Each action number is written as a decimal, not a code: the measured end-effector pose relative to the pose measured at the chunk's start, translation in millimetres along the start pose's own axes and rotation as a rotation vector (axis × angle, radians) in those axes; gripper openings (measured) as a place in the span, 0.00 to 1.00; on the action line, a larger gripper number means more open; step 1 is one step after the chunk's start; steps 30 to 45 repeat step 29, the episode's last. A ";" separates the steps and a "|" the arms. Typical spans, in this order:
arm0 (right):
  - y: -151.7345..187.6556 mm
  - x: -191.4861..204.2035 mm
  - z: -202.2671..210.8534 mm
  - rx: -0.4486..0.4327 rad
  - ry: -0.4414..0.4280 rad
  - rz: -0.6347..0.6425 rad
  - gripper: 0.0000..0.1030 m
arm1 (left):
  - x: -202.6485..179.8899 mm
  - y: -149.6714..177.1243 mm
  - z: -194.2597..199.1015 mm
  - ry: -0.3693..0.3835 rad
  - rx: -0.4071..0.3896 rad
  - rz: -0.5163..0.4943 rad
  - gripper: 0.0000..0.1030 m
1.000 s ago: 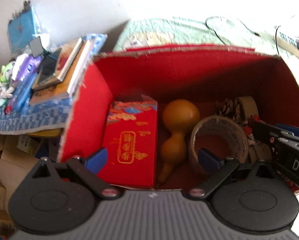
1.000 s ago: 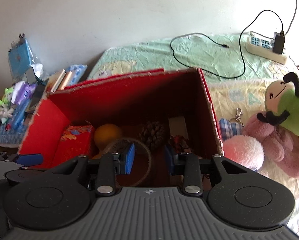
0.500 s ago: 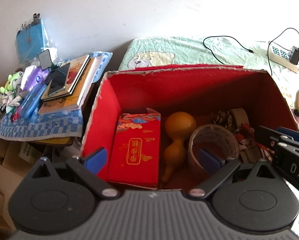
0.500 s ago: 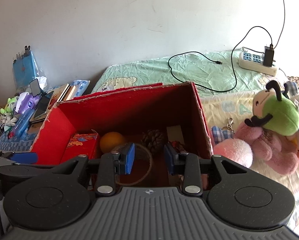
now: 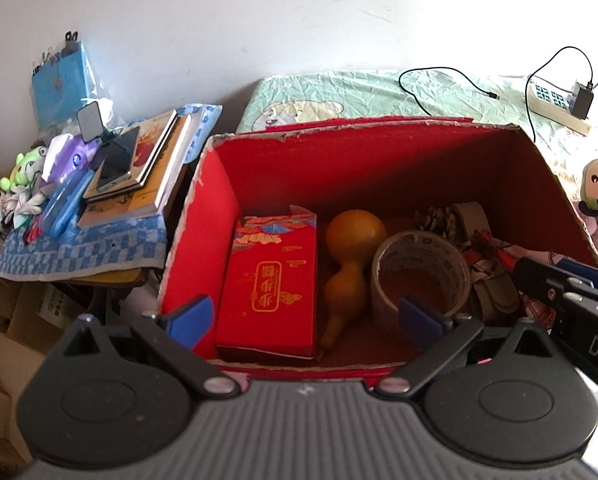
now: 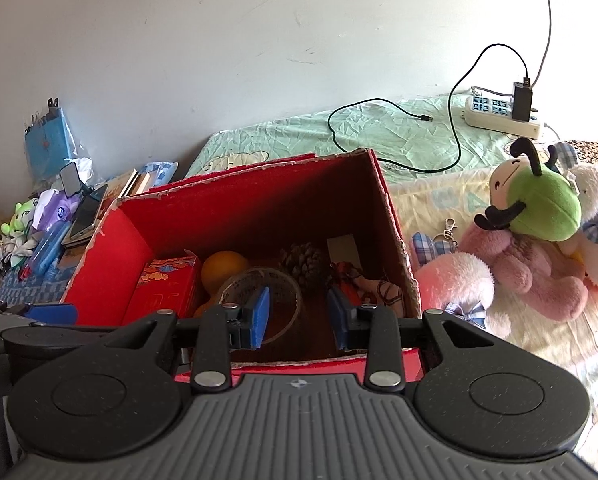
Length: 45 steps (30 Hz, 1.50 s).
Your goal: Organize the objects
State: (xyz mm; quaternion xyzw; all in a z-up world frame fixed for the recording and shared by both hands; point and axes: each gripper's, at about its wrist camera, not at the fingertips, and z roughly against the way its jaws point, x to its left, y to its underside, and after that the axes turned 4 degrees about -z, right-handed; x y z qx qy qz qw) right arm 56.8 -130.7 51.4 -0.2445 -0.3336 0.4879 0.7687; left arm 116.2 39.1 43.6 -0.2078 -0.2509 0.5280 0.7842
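A red-lined box [image 5: 215, 216] is seen on the bed, already holding a red carton [image 5: 273, 280] at its nine o'clock side, a gourd [image 5: 349, 256] just beside it, a tape roll [image 5: 419, 264] toward the centre, and a pinecone [image 5: 435, 218] with a smaller tape roll [image 5: 469, 216] at about one o'clock. The left gripper [image 5: 305, 318] is held wide open above the near rim, and nothing is gripped. The right gripper [image 6: 297, 312] is held partly open over the same rim, also empty. Plush toys [image 6: 539, 240] are left on the bed at three o'clock of the box, well apart from both tools, and are judged to be the likely things still to be stowed.

Several risks can be foreseen. The frayed cardboard rim could be caught by a finger if either tool is swung sideways while low. The box floor is already crowded, so the upright tape roll could be toppled by a bulky toy. The toys' soft fur could be pinched thinly and slipped from.
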 end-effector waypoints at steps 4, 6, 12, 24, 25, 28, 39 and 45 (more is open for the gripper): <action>-0.4 -1.0 0.6 -0.001 0.008 -0.012 0.34 | -0.6 -0.2 -2.5 -0.002 0.005 -0.005 0.97; -1.3 -1.8 0.0 0.002 0.008 -0.019 0.35 | -0.6 -0.5 -6.3 0.001 0.017 -0.007 0.97; -3.5 -1.7 -4.2 0.009 0.005 -0.024 0.39 | 0.3 -2.5 -17.6 0.013 0.045 0.001 0.97; -12.1 -0.2 -14.5 0.007 -0.010 -0.011 0.39 | 4.3 -11.1 -27.6 0.042 0.040 0.024 0.92; -12.3 -0.1 -14.8 0.007 -0.011 -0.011 0.39 | 5.0 -11.6 -27.0 0.043 0.035 0.025 0.92; -12.8 0.1 -14.5 0.006 -0.013 -0.013 0.39 | 4.2 -11.7 -25.4 0.026 0.025 0.019 0.92; -12.6 0.3 -14.0 0.005 -0.012 -0.012 0.39 | 3.9 -11.6 -25.3 0.028 0.027 0.019 0.92; -12.6 0.3 -14.0 0.005 -0.012 -0.012 0.39 | 3.9 -11.6 -25.3 0.028 0.027 0.019 0.92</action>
